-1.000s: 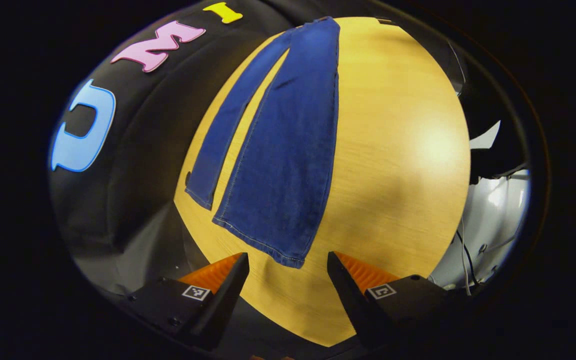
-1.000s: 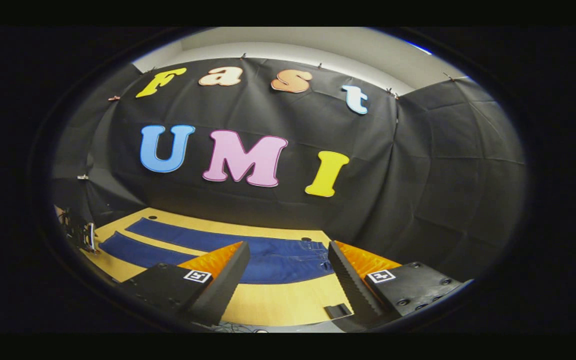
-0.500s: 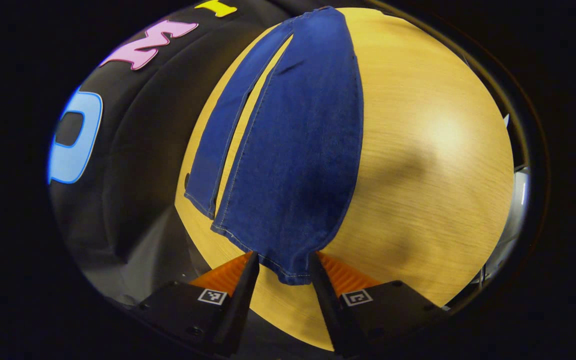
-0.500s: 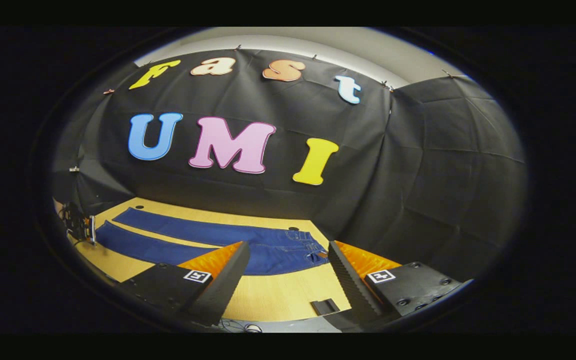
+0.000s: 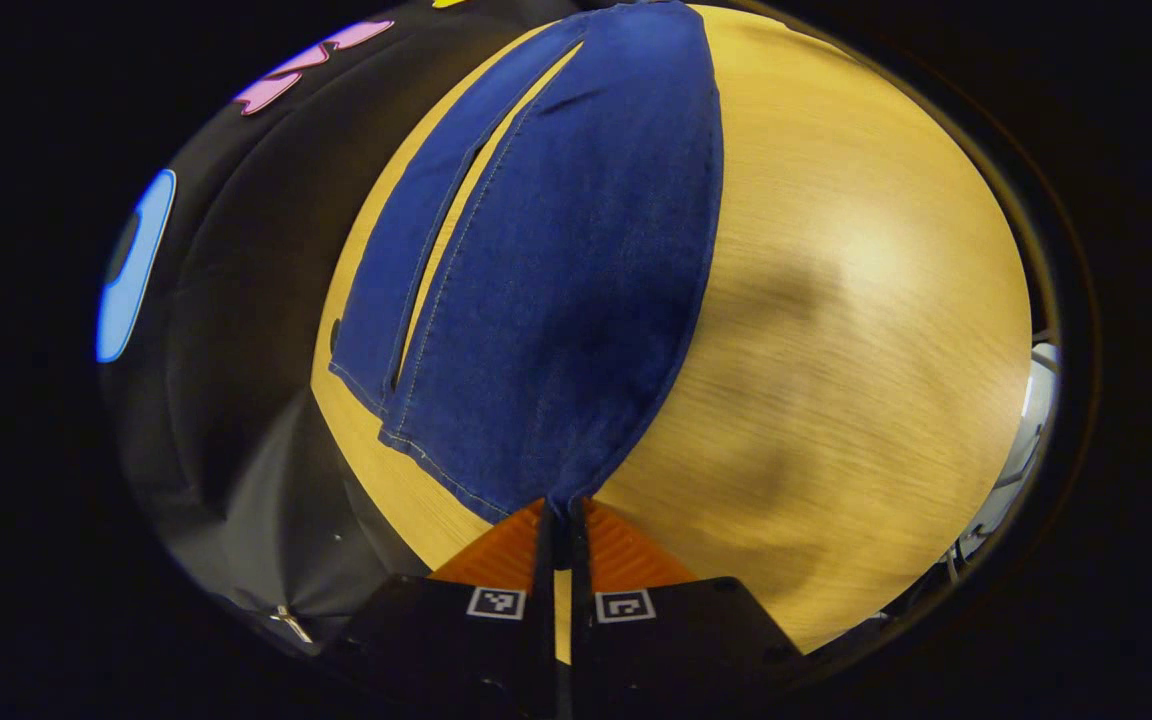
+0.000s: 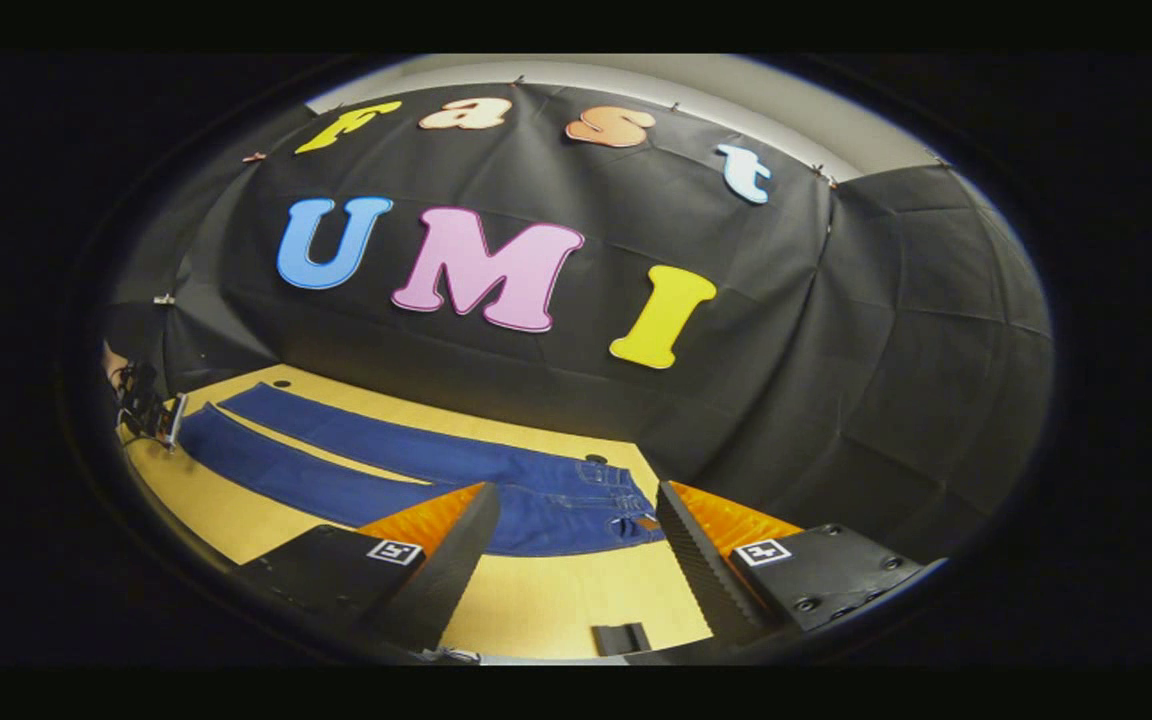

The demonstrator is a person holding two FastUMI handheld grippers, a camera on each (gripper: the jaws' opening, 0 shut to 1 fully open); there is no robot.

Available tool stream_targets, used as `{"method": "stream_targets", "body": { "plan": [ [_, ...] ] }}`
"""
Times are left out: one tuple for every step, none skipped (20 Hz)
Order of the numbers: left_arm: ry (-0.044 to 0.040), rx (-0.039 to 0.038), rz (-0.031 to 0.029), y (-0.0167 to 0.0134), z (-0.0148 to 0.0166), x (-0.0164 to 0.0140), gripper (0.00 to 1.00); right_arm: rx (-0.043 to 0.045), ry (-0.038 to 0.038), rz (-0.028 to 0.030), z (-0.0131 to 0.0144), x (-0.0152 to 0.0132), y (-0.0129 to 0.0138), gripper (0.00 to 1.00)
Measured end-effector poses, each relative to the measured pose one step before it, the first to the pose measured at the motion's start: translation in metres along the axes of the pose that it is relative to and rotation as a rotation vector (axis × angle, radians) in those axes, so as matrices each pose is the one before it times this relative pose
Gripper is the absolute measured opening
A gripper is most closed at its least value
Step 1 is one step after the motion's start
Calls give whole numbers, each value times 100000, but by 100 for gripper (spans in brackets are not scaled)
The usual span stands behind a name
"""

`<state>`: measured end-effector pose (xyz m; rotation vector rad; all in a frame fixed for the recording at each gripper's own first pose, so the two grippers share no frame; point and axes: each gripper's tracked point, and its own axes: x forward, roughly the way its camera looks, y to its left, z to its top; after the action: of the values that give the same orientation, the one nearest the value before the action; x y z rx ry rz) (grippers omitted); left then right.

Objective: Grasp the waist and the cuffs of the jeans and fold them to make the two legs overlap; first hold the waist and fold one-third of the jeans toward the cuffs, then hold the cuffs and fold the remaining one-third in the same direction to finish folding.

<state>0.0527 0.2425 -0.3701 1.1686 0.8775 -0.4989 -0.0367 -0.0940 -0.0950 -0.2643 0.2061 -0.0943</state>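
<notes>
Jeans lay flat on the table, stretching lengthwise straight ahead of the left gripper pinching the near cuff, while the right gripper hung open just short of the waist.

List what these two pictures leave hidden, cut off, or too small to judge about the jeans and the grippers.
- Left gripper view: the cuff corner of the jeans is hidden between the left gripper fingers; the waist is cut off at the top edge.
- Right gripper view: the right gripper fingers cover part of the jeans; the left gripper, far off, is too small to judge.
</notes>
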Motion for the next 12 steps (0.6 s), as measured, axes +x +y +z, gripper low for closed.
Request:
{"method": "stream_targets", "body": {
  "plan": [
    [-620, -487, 1344, 3, 278, 4, 10, -2971, -121, 34, -334, 1243, -902, 97],
    [-41, -218, 525, -210, 228, -417, 7, -3771, 5, 40, -511, 1310, -1114, 97],
    [168, -447, -112, -135, 47, -113, 6, -3968, 143, 739, -468, 1349, -1024, 97],
    [201, -842, -697, 63, -88, 194, 6, -3625, 397, 680, -380, 1069, -950, 97],
    [150, -475, -1693, 6, 89, 109, 6, -4472, 921, 149, -840, 1563, -1619, 97],
    [287, -249, -824, -211, 129, -265, 6, -2916, 1017, 372, -775, 1062, -1043, 97],
    [219, 215, -546, -159, 128, -66, 6, -4025, 2068, 170, -1408, 1522, -1245, 97],
    [413, 403, -215, -105, 224, -29, 6, -3051, 1880, 1199, -1011, 1046, -555, 97],
    [129, 631, 54, 43, -48, -110, 6, -3752, 1355, 1960, -966, 980, -115, 97],
    [134, 346, 153, 54, -152, 103, 6, -4495, 1238, 2879, -978, 858, 43, 97],
    [-108, -254, 59, -14, -15, 43, 6, -4674, 1376, 3266, -1267, 1039, 231, 97],
    [119, -641, 64, -6, 92, -61, 6, -4271, 2093, 2626, -1511, 1227, 340, 97]
  ]
}}
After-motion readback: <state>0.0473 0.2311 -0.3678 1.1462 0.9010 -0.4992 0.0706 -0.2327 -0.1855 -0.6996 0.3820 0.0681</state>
